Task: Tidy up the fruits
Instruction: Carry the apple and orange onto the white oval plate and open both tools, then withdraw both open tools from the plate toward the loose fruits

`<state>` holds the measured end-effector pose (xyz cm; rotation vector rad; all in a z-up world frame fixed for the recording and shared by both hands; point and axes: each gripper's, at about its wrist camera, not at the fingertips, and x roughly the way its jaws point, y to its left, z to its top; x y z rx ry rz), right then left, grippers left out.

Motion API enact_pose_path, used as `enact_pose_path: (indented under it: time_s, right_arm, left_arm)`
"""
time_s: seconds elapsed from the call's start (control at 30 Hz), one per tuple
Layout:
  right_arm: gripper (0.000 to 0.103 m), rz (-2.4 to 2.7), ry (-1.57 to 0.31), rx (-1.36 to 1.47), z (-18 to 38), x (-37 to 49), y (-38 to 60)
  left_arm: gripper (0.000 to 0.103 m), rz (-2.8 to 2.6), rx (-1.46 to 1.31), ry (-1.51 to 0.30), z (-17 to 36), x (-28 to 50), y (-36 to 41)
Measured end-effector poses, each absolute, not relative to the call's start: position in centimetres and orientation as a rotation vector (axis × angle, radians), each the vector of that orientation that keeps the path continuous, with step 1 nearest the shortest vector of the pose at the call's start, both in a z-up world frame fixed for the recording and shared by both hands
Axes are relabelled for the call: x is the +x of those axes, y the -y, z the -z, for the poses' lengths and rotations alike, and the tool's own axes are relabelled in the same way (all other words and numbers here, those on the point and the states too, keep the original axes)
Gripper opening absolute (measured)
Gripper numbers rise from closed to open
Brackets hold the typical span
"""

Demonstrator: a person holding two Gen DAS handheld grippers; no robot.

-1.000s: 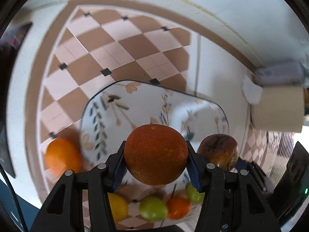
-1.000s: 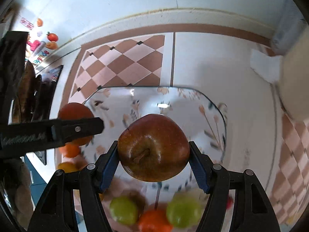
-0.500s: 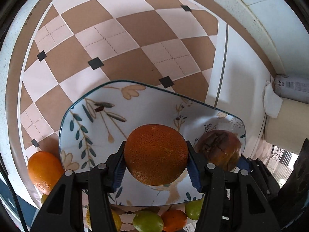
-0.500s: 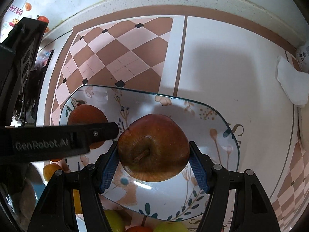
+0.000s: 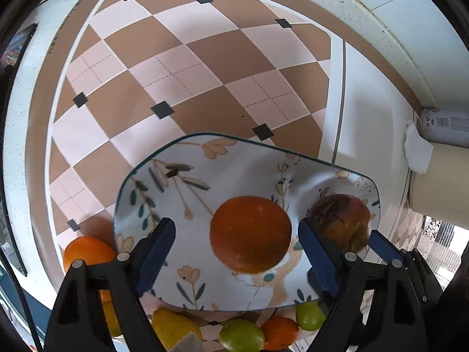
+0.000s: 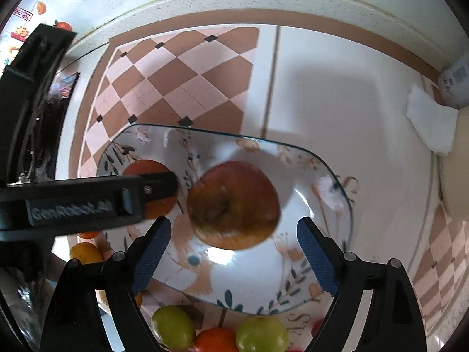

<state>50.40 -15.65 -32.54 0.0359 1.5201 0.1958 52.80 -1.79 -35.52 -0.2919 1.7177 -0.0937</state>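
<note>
Checkered brown and pink mat (image 5: 181,76) covers the table (image 6: 337,111); folded white tissue (image 6: 431,123) at right edge, beside a cream cylindrical container (image 5: 442,182)

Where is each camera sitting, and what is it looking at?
Left wrist: on the left gripper, looking steeply down at the orange on the plate; its opening blue fingers show.
Right wrist: on the right gripper, looking straight down at the apple; its opening fingers show.
Shared: plate, orange, apple; each shows part of the other gripper.
</note>
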Motion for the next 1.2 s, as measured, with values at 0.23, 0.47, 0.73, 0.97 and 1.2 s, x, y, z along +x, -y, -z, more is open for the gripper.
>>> enact_pose_path:
  time_s: [0.23,0.47,0.73,0.97,1.2]
  right_arm:
    - [0.09,-0.081,-1.505,0.06,30.3,47.1,16.9]
    - [0.09,-0.016,-1.502,0.082,28.3,43.0,17.7]
    - [0.09,-0.019,-1.468,0.124,25.4,38.9,16.9]
    - [0.09,-0.03,-1.405,0.151,21.6,35.5,16.3]
    - [0.09,-0.034,-1.331,0.153,17.2,32.0,15.9]
  left_arm:
    - [0.085,0.035,-0.133,-1.584,31.8,50.4,0.9]
    - [0.085,0.011,0.012,-1.466,27.9,46.4,-0.1]
    - [0.085,0.049,0.023,-1.396,24.4,41.5,-0.7]
    - [0.085,0.056,0.04,-1.305,20.5,38.0,-1.2]
    - [0.085,0.075,0.055,-1.253,17.4,34.8,-1.6]
